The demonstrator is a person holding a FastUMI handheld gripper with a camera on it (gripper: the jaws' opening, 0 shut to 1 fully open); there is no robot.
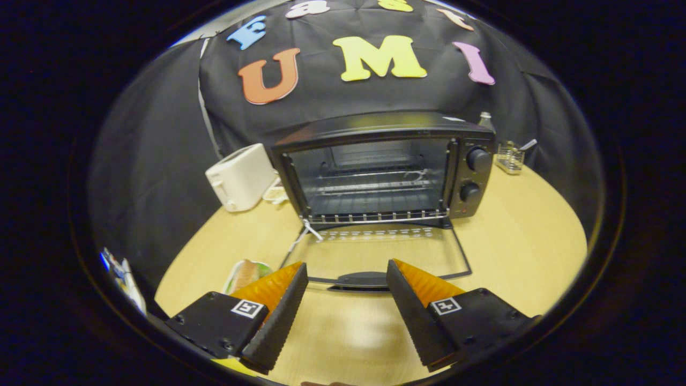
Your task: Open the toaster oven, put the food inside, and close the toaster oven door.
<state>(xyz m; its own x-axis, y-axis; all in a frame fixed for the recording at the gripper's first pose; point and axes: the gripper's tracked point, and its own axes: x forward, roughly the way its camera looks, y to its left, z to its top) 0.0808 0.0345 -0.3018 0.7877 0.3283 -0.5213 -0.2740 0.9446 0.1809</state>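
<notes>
A black toaster oven (386, 166) stands on the wooden table (514, 252) beyond my fingers. Its glass door (380, 254) lies folded flat on the table, and the door handle (359, 280) sits just ahead of my fingertips. Inside, a wire rack (375, 187) is bare. The food (245, 274), a sandwich on a green-rimmed plate, rests on the table beside my left finger, partly hidden behind it. My gripper (347, 271) is open, with only bare table between its fingers.
A white toaster (241, 177) stands to the left of the oven. A clear holder with utensils (510, 156) and a bottle top (485, 120) are behind the oven's right side. The oven has two knobs (474, 174) on its right panel.
</notes>
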